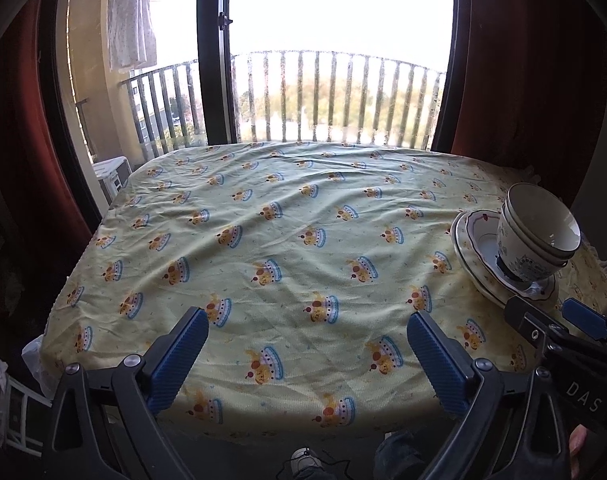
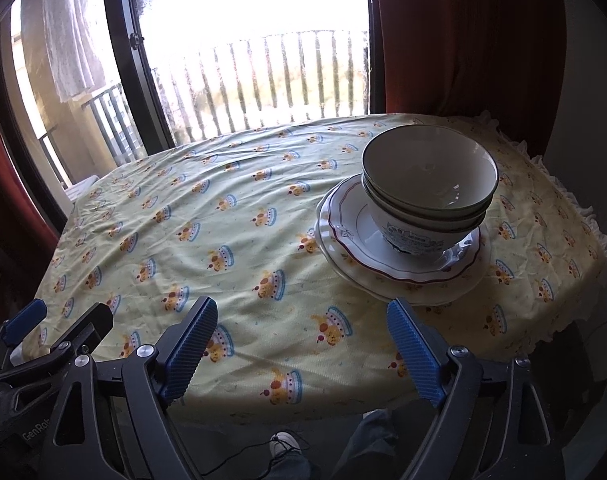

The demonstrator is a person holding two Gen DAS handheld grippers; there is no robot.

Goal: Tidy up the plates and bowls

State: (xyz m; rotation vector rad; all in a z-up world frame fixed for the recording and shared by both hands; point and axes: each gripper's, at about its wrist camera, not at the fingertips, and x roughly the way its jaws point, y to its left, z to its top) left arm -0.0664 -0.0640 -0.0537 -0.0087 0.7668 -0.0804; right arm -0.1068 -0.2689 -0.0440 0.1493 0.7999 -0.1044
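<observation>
The nested bowls (image 2: 429, 184) sat on stacked plates (image 2: 399, 264) at the right side of the cloth-covered counter (image 2: 223, 240). The right tool (image 2: 303, 320) stood wide open and empty, just short of the plates, angled downward. The left tool (image 1: 307, 330) likewise gaped empty over bare cloth.

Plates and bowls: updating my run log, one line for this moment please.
left tongs: open, empty | right tongs: open, empty | bowls: nested on stacked plates | tablecloth: otherwise bare
</observation>
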